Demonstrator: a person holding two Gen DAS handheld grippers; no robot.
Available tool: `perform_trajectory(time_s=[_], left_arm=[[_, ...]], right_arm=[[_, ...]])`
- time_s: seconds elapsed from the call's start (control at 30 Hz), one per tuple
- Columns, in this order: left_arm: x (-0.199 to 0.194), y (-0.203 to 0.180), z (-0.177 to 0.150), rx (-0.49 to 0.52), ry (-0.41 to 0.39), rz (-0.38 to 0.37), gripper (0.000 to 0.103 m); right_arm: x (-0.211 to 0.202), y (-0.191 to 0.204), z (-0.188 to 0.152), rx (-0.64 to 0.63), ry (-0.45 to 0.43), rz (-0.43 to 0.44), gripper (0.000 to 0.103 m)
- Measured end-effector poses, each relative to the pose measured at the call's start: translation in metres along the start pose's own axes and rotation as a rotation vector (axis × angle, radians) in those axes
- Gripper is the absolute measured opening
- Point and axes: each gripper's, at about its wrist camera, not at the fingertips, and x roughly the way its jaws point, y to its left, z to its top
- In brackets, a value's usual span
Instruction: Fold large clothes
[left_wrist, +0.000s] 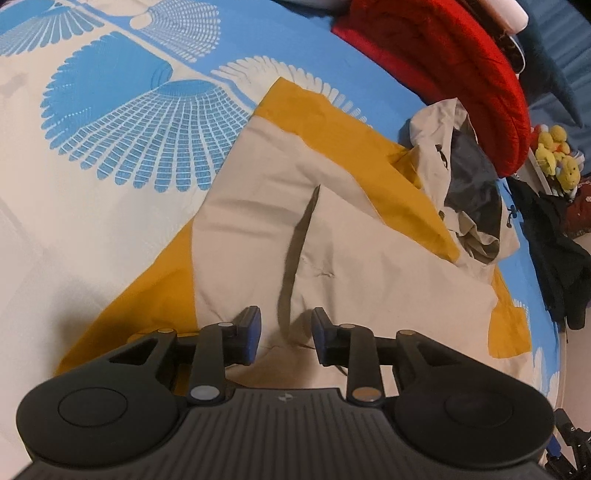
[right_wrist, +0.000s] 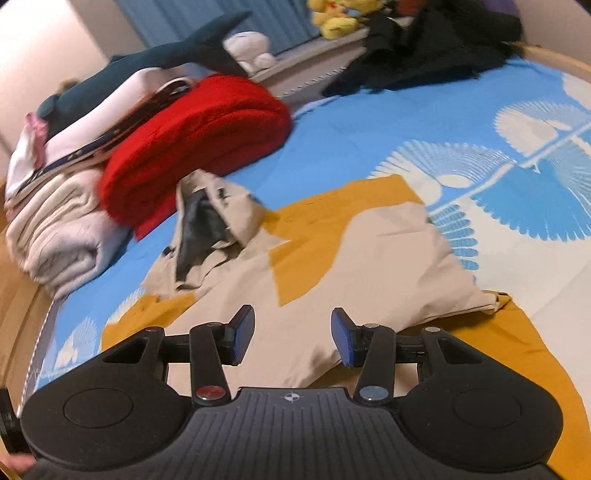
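A beige and mustard-yellow jacket (left_wrist: 332, 229) lies spread on the bed, its hood with dark grey lining (left_wrist: 469, 177) bunched at the far right. My left gripper (left_wrist: 286, 332) is open and empty, just above the jacket's beige panel near a dark fold line. In the right wrist view the same jacket (right_wrist: 332, 266) lies below, hood (right_wrist: 207, 221) at the left. My right gripper (right_wrist: 293, 332) is open and empty, hovering over the beige fabric.
The bed has a blue and cream patterned cover (left_wrist: 129, 129). A folded red blanket (right_wrist: 199, 147) and stacked pale folded clothes (right_wrist: 62, 225) lie at the bed's side. Dark clothing (right_wrist: 424, 51), a plush shark (right_wrist: 177, 55) and yellow plush toys (left_wrist: 554, 155) lie beyond.
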Motion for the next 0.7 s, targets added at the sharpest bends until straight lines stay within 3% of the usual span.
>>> perform_trajectory(time_s=[0.1, 0.2, 0.37, 0.43, 0.53, 0.63, 0.7], left_arm=[[0.003, -0.006, 0.0, 0.016, 0.003, -0.013, 0.031], [-0.001, -0.013, -0.001, 0.042, -0.019, -0.014, 0.0], [-0.049, -0.024, -0.003, 0.092, -0.169, -0.016, 0.0], [-0.061, -0.023, -0.006, 0.121, -0.22, 0.066, 0.0], [-0.056, -0.015, -0.003, 0.089, -0.203, 0.144, 0.004], [-0.057, -0.026, -0.001, 0.168, -0.254, 0.175, 0.01], [-0.059, -0.035, -0.001, 0.222, -0.277, 0.153, 0.014]], right_arm=[[0.008, -0.008, 0.003, 0.015, 0.015, -0.014, 0.048], [0.021, -0.017, 0.001, 0.055, 0.073, -0.016, 0.048], [0.033, -0.026, -0.003, 0.137, 0.116, -0.022, 0.048], [0.036, -0.024, -0.003, 0.119, 0.115, -0.023, 0.048], [0.044, -0.026, -0.005, 0.121, 0.132, -0.059, 0.048], [0.052, -0.034, -0.009, 0.157, 0.167, -0.099, 0.048], [0.057, -0.037, -0.011, 0.16, 0.186, -0.146, 0.048]])
